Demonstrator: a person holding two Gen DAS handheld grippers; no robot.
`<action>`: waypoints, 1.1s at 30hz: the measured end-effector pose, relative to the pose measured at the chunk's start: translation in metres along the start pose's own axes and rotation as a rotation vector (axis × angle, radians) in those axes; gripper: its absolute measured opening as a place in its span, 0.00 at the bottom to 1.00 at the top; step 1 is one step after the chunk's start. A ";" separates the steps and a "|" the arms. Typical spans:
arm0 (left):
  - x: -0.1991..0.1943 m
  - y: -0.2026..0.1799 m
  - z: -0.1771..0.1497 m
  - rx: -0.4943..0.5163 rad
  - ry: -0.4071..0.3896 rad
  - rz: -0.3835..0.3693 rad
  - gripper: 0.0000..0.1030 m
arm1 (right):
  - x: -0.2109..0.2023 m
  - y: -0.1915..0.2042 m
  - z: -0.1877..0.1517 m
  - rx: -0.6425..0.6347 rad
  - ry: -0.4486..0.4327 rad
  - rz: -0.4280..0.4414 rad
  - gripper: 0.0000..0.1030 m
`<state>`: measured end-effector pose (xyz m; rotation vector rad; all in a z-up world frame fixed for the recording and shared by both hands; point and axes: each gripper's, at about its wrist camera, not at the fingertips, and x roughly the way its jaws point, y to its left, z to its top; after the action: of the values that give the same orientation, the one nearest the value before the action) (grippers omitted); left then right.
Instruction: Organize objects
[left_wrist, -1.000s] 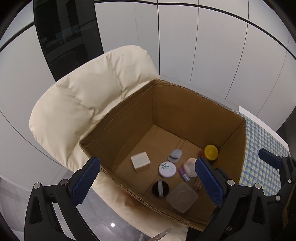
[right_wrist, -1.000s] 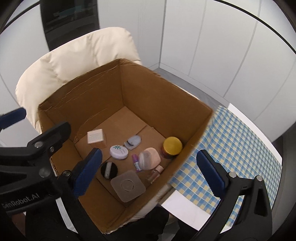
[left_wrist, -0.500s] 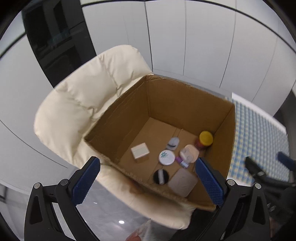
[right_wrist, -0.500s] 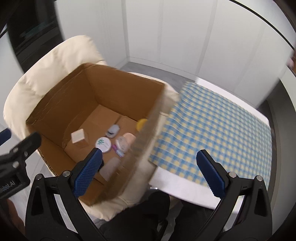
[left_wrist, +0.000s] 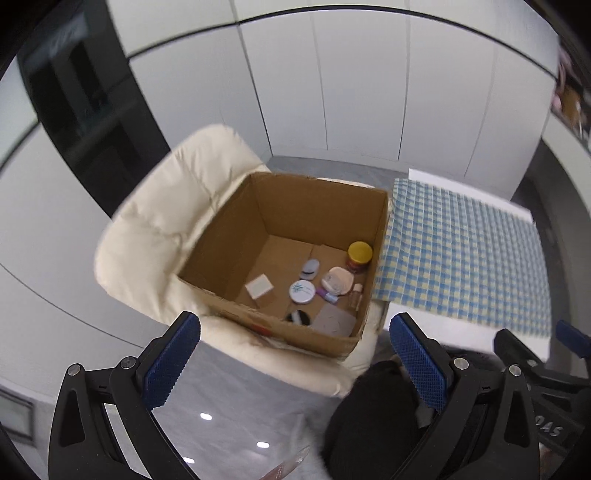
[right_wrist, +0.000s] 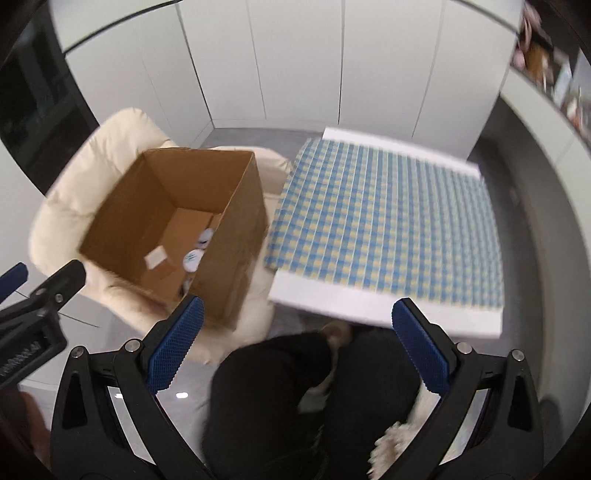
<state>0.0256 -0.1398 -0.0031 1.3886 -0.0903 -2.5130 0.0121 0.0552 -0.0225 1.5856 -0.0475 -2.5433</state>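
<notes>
Cardboard box holds small, light, slippery cosmetics; yellow-lidded jar grips best across its lid. Both tools, left tool and right tool, gape empty.

Support 1: cream padded chair on grey glossy floor. Open cardboard box sits directly on the chair seat, just beside the table edge.

Box floor carries: small white square box, white round tin, yellow-lid jar in the corner nearest the table, grey square lid, black round item.

Support 2: white table beside the chair, covered by a blue-and-yellow checked cloth; cloth surface bare.
</notes>
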 end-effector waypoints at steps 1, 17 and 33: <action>-0.007 -0.004 -0.001 0.012 -0.003 0.006 0.99 | -0.007 -0.006 -0.003 0.029 0.022 -0.021 1.00; -0.045 -0.034 -0.021 0.078 0.025 -0.065 0.99 | -0.073 -0.024 -0.030 0.079 -0.073 -0.136 1.00; -0.056 -0.044 -0.024 0.102 -0.002 -0.056 0.99 | -0.071 -0.033 -0.033 0.110 -0.067 -0.120 1.00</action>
<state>0.0651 -0.0806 0.0221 1.4465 -0.1843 -2.5885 0.0692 0.0997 0.0228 1.5865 -0.1038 -2.7295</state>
